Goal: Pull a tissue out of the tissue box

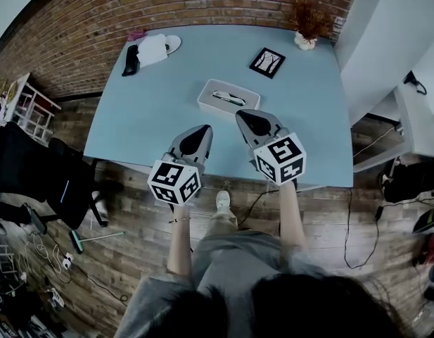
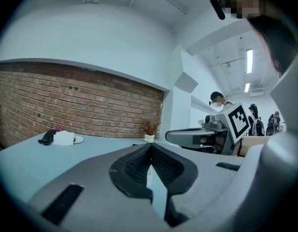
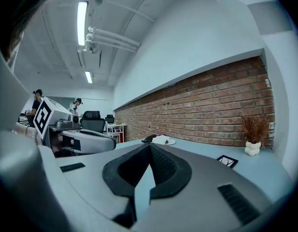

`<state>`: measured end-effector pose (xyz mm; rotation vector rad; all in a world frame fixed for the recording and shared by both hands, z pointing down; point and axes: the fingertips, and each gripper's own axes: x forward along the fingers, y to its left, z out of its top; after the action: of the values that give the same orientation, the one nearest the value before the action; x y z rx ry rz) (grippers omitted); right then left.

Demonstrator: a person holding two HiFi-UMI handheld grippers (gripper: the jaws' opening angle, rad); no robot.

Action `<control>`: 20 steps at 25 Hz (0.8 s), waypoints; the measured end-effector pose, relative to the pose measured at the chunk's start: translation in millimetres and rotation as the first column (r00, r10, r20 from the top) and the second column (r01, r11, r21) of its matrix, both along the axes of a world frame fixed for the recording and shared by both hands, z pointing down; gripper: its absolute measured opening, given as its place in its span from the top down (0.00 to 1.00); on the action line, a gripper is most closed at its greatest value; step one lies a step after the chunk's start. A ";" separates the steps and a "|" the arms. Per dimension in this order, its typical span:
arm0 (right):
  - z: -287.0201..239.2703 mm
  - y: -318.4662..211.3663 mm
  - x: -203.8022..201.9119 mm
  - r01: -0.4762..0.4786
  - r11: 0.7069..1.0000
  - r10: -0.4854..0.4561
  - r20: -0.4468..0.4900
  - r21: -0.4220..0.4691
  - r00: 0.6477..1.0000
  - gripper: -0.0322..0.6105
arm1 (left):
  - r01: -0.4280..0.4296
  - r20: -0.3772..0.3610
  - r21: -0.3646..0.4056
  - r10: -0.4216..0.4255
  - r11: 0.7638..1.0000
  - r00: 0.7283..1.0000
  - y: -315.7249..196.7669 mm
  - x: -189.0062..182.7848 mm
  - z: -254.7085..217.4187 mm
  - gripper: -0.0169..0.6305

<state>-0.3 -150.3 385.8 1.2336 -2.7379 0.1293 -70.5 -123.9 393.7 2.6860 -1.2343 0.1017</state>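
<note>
Pale-blue surface (image 1: 301,132) carries what seems the tissue box (image 1: 152,49) in the frame's upper left, well apart from the left gripper (image 1: 201,129) and right gripper (image 1: 247,115), which hover near centre, fingers closed on nothing. Approach step, I judge; next, reach across and open the fingers

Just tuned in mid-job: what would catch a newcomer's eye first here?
The left gripper and right gripper, each with a marker cube, hover side by side over the near edge of the pale blue table, both shut and empty. Just beyond their tips sits the white tissue box, mid-table. Farther back stand a small framed picture and a dried plant in a white pot near the brick wall.
</note>
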 end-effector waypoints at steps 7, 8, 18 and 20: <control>6.6 -23.8 -8.9 -0.011 0.999 0.011 -0.031 -0.030 0.999 0.95 | -0.017 -0.009 -0.026 0.016 1.000 1.000 -25.1 -8.1 5.6 0.97; 8.0 -27.2 -9.4 -0.015 0.999 0.013 -0.038 -0.036 0.999 0.95 | -0.020 -0.011 -0.028 0.020 0.999 1.000 -28.5 -9.0 6.0 0.97; 26.6 -64.0 -15.8 -0.057 0.995 0.049 -0.103 -0.084 0.993 0.95 | -0.064 -0.019 -0.057 0.063 0.996 0.998 -65.8 -19.0 19.4 0.97; 31.5 -72.9 -16.8 -0.070 0.993 0.058 -0.124 -0.094 0.991 0.95 | -0.076 -0.018 -0.066 0.075 0.995 0.997 -74.2 -21.4 23.5 0.97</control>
<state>-17.1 -223.2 417.3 1.2606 -2.5582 0.1875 -91.9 -198.1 417.2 2.6714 -1.1045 0.1297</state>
